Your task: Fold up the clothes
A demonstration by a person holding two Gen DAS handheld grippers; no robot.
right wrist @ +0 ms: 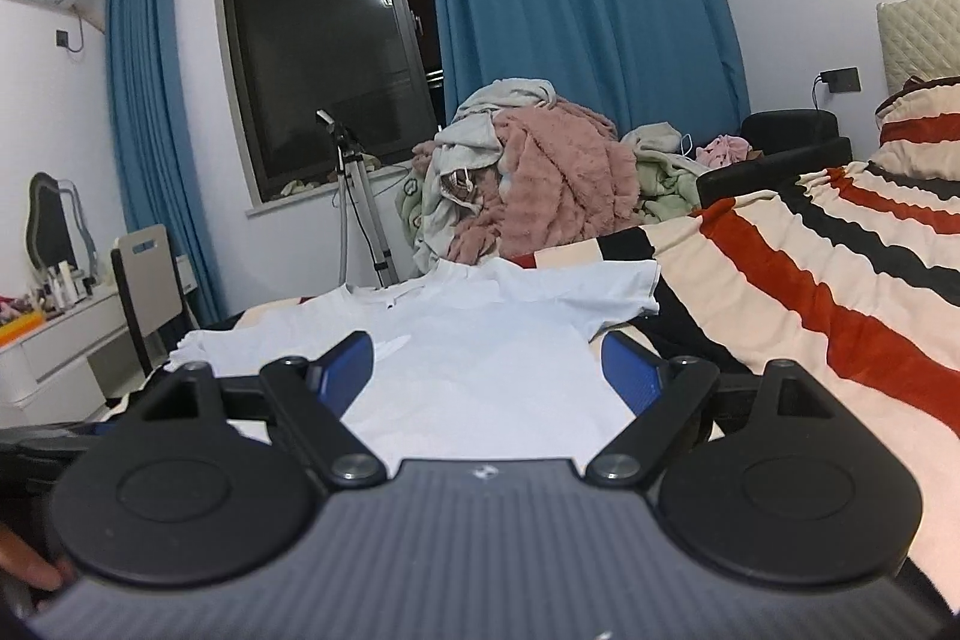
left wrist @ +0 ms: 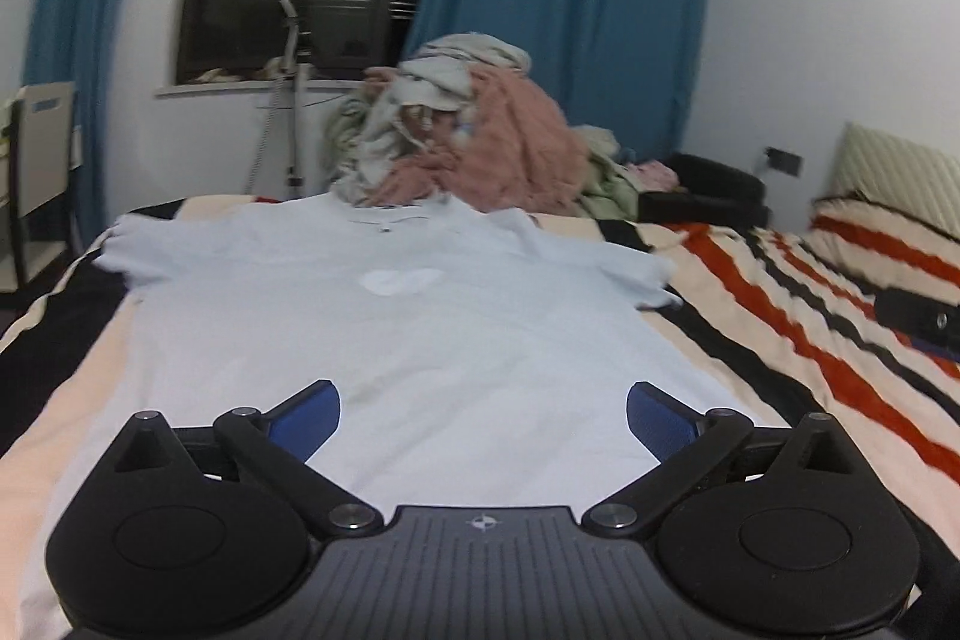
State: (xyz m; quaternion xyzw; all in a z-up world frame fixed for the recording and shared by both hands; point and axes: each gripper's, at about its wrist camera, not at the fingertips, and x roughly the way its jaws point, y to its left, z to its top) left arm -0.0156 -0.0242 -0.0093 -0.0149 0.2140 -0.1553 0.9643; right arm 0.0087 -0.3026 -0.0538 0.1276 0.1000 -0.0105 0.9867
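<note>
1. A pale blue T-shirt (left wrist: pixel 384 340) of smooth thin cloth lies spread flat on the bed (left wrist: pixel 810 316), whose plush cover runs in cream, black and red stripes.
2. A fluffy pink and grey clothes pile (left wrist: pixel 480 130) heaps behind its collar.
3. The left hand-held gripper (left wrist: pixel 483 415) hangs over the hem, blue pads spread wide, pinching nothing.
4. The right hand-held gripper (right wrist: pixel 486 370) tilts slightly down over the shirt's right side, spread and empty.

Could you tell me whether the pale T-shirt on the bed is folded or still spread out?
Spread out. The T-shirt lies flat on the striped bed, both short sleeves out to the sides, collar toward the clothes pile.
</note>
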